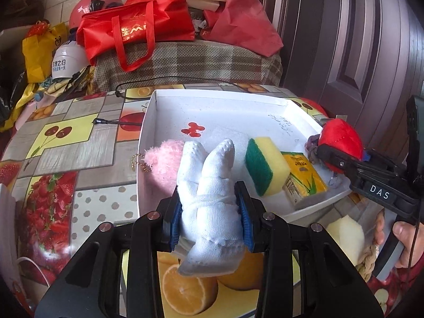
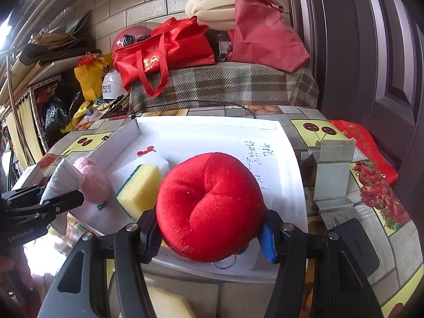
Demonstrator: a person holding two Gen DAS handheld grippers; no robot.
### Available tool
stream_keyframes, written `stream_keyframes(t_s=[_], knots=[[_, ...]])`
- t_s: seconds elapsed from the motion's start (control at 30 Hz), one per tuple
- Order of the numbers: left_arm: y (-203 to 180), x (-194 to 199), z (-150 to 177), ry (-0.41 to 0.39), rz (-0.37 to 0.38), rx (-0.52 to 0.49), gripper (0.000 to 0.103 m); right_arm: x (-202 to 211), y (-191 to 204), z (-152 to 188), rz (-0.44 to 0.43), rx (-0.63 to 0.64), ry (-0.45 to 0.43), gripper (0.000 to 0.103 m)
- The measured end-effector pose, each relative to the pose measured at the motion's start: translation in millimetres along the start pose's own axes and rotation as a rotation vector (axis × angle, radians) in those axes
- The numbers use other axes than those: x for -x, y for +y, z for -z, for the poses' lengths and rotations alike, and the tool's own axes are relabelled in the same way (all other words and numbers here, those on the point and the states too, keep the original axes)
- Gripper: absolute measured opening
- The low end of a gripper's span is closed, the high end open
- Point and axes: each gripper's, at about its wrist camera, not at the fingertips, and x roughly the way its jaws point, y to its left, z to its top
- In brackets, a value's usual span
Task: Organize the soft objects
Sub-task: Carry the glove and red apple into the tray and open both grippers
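Observation:
My left gripper (image 1: 209,206) is shut on a rolled white sock bundle (image 1: 209,185), held over the near edge of the white tray (image 1: 217,98). My right gripper (image 2: 209,228) is shut on a red plush ball (image 2: 209,206), held over the tray's (image 2: 286,159) right front part; it also shows in the left wrist view (image 1: 340,143). In the tray lie a pink fluffy toy (image 1: 165,164), a yellow-green sponge (image 1: 265,164) and a yellow tissue pack (image 1: 304,177).
The table (image 1: 66,143) has a fruit-print cloth with a black cable (image 1: 116,123) on it. Another sponge (image 1: 344,235) lies near the front edge. Red bags (image 1: 137,26) sit on a plaid-covered stand behind. A small grey box (image 2: 331,169) stands right of the tray.

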Motion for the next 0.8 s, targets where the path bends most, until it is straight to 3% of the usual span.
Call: stream_keyframes(t_s=[0.13, 0.3, 0.4, 0.43, 0.47, 0.5, 0.67, 0.73, 0.8], knots=[[-3.6, -7.9, -22.5, -0.026, -0.024, -0.006, 0.036, -2.4, -4.1, -10.4, 0.049, -0.039, -0.053, 0.060], [-0.9, -29.5, -48.7, -0.005, -0.046, 0.044, 0.038, -18.3, 3.7, -26.0, 0.004, -0.043, -0.011, 0.060], [-3.9, -31.8, -48.1, -0.007, -0.088, 0.054, 0.075, -24.1, 10.6, -29.4, -0.002, -0.025, -0.008, 0.067], [-5.2, -29.6, -46.1, -0.023, -0.102, 0.049, 0.090, -24.6, 11.2, -28.8, -0.002, -0.027, -0.008, 0.075], [-6.3, -27.2, -44.2, -0.037, -0.123, 0.043, 0.094, -24.2, 10.7, -27.7, -0.003, -0.035, -0.010, 0.082], [-6.4, -25.8, -42.9, -0.046, -0.143, 0.035, 0.102, -22.7, 9.2, -26.6, 0.001, -0.047, -0.017, 0.083], [-10.3, -25.1, -38.7, -0.052, -0.197, -0.018, 0.103, -15.5, -0.4, -24.1, 0.010, -0.109, -0.040, 0.090], [-11.2, -21.8, -37.7, -0.084, -0.155, -0.030, 0.103, -10.5, -7.1, -22.2, 0.016, -0.150, -0.050, 0.098], [-13.0, -21.1, -38.3, -0.115, -0.080, -0.033, 0.103, -5.6, -17.1, -18.1, -0.007, -0.212, -0.040, 0.098]])
